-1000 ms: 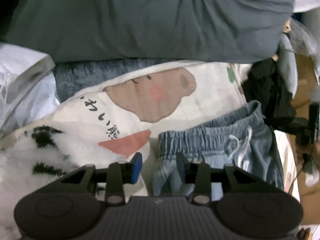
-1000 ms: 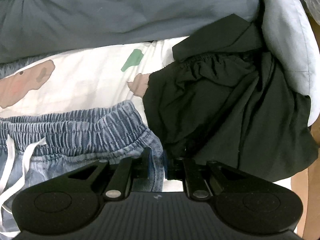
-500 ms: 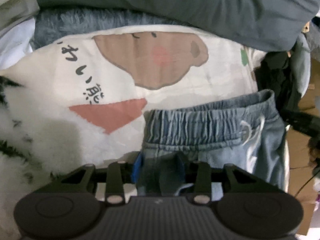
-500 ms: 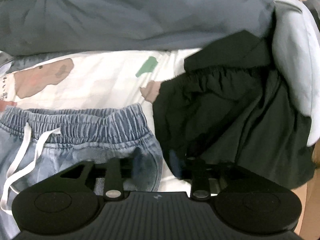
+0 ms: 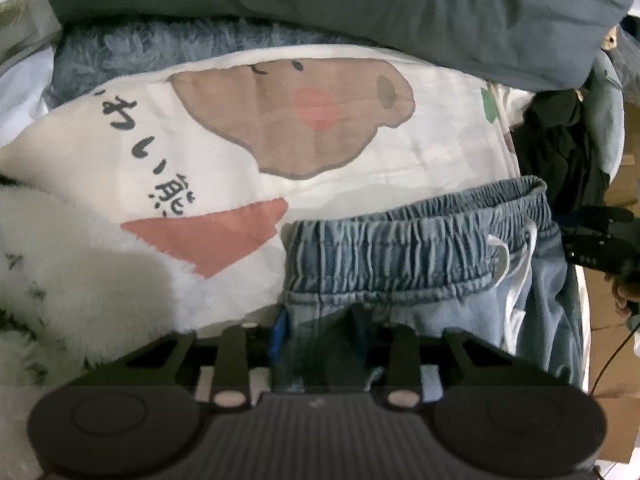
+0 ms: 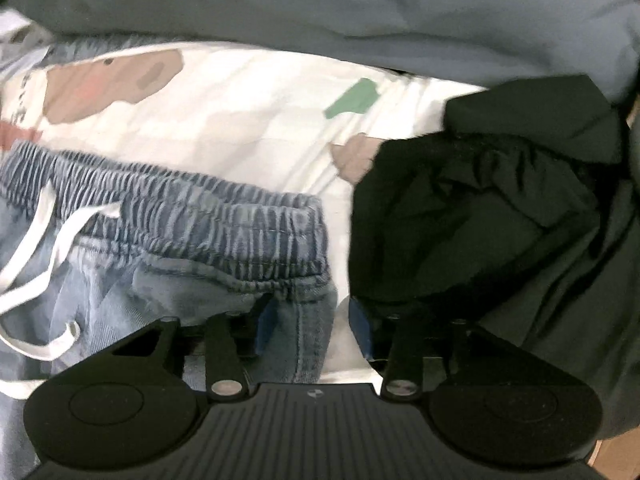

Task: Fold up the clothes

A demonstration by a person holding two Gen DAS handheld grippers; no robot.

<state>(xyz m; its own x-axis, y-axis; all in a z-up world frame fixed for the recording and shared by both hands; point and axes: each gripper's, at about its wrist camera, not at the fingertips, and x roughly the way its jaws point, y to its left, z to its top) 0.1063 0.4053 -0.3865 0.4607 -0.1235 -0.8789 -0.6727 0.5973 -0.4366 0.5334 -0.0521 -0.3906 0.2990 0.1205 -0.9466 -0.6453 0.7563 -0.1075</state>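
Light blue denim shorts (image 5: 420,248) with an elastic waistband and a white drawstring (image 6: 40,256) lie flat on a cartoon bear bedsheet (image 5: 320,112). My left gripper (image 5: 320,332) is open and straddles the cloth just below the left end of the waistband, with denim bunched between its fingers. In the right wrist view the same shorts (image 6: 200,216) fill the lower left. My right gripper (image 6: 312,320) is open, and the right side seam below the waistband runs between its blue pads.
A crumpled black garment (image 6: 500,220) lies just right of the shorts, touching the right finger. A grey duvet (image 5: 360,8) is heaped along the back. A white fluffy item (image 5: 80,264) sits left and a blue fuzzy blanket (image 5: 140,48) far left.
Both grippers moved forward onto the shorts below the waistband. The right jaws went from nearly shut to open around the side seam. The left jaws kept their width, and denim now sits between them.
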